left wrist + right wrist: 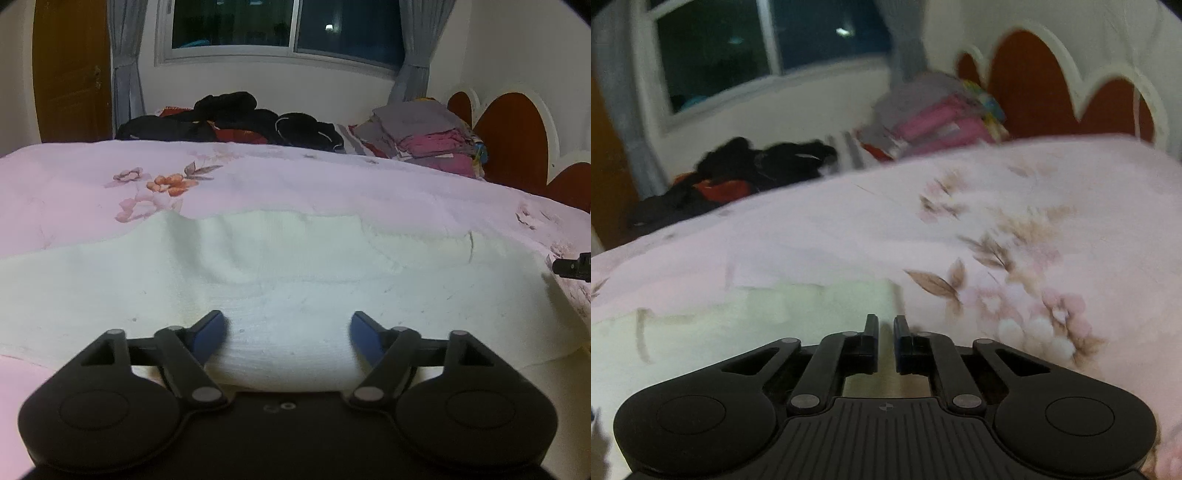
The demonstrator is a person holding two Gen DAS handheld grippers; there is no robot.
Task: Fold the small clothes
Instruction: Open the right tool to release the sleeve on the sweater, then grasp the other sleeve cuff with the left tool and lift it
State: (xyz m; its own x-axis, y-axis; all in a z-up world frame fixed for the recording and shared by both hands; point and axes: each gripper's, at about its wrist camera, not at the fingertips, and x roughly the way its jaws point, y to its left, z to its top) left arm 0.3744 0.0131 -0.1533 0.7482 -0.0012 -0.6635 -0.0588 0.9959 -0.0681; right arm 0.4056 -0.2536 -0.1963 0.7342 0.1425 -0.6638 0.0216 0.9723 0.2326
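Note:
A pale cream-white small garment point(258, 266) lies spread flat on the pink floral bedspread point(295, 177). My left gripper point(288, 328) is open, its blue-padded fingers wide apart over the garment's near edge, which bulges up between them. My right gripper point(885, 328) has its fingers nearly closed with a narrow gap, hovering at the garment's right corner point(812, 306); nothing visible is pinched between them. The right wrist view is motion-blurred. The tip of the right gripper shows at the far right of the left wrist view point(574, 266).
A heap of black and red clothes point(236, 118) lies at the far side of the bed. A stack of folded grey and pink clothes point(424, 140) sits by the red-and-white headboard point(517, 129). A window and curtains are behind; a wooden door point(70, 70) stands at left.

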